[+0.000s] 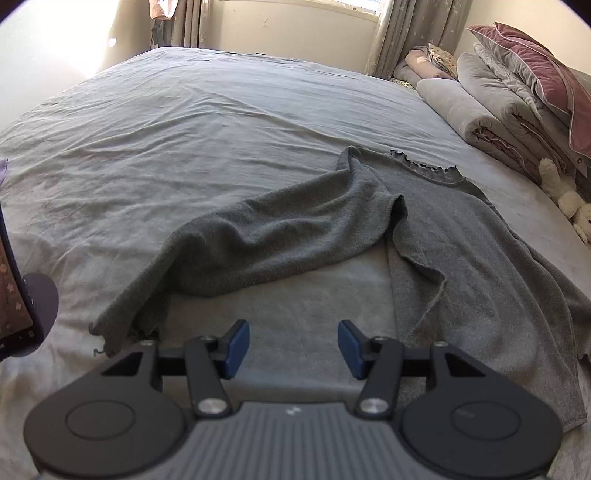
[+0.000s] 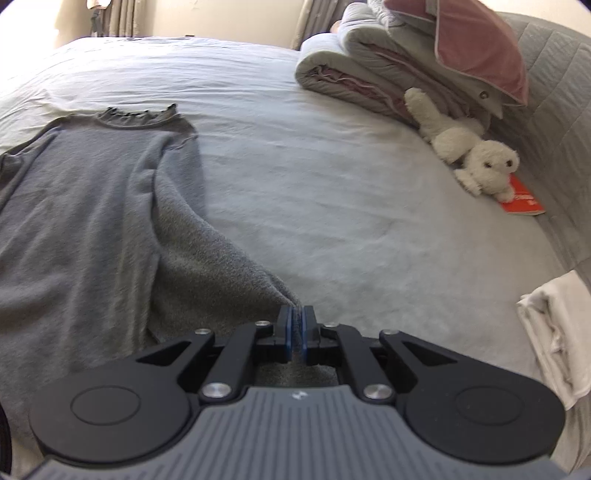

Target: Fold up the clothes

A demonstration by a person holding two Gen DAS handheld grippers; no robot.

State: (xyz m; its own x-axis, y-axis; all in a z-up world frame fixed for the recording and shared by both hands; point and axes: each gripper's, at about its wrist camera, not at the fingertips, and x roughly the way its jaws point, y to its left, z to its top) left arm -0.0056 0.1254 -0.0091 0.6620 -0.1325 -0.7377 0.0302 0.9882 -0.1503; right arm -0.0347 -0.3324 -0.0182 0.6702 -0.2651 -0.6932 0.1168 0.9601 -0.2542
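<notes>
Bedroom, bed (image 1: 221, 110), pillows (image 1: 517, 74), curtains (image 1: 399, 33)

A: What carries everything here?
B: A bed (image 1: 221, 122) under a pale grey sheet, wrinkled all across

A: And what lies straight on it?
B: A grey sweater (image 2: 85, 206), spread mostly flat, frilled collar toward the far side, one sleeve (image 1: 229, 243) thrown out sideways over the sheet

A: Anything by the headboard side?
B: A stack of folded quilts (image 2: 354, 70), with a white plush dog (image 2: 469, 158) lying against it. The dog's paws rest on a red booklet (image 2: 524, 201)

A: Nearer the edge?
B: A folded white cloth (image 2: 554, 332) on the sheet, well apart from the sweater
</notes>
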